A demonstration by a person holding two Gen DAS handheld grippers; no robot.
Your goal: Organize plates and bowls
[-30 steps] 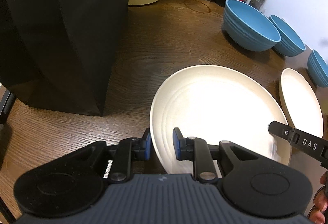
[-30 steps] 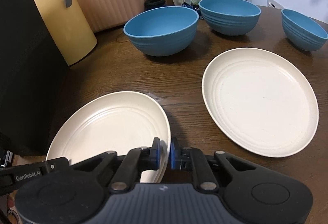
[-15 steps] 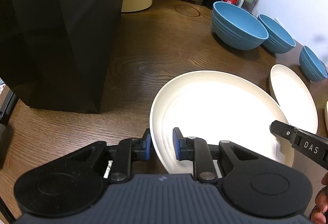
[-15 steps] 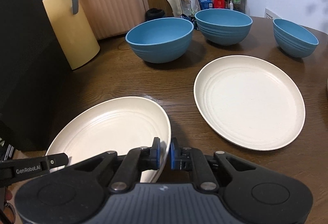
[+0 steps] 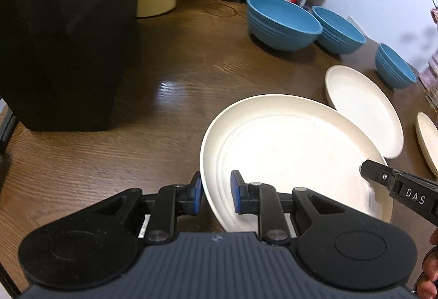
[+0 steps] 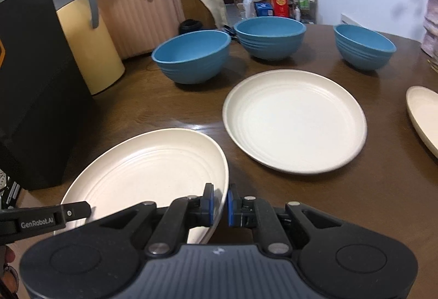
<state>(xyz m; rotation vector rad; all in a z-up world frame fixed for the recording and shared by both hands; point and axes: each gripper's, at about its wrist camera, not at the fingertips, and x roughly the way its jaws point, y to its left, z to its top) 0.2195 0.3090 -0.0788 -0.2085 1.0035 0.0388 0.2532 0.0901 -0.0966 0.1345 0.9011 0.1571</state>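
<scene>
Held plate now overlaps the second plate.
Left tool and right tool both clamp its rim; stacking looks next, bowls beyond it untouched.

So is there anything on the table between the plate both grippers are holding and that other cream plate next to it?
Nothing visible. The held plate, clamped at opposite rims by the left gripper and right gripper, has only bare table between it and the second cream plate. The blue bowls sit farther back.
</scene>
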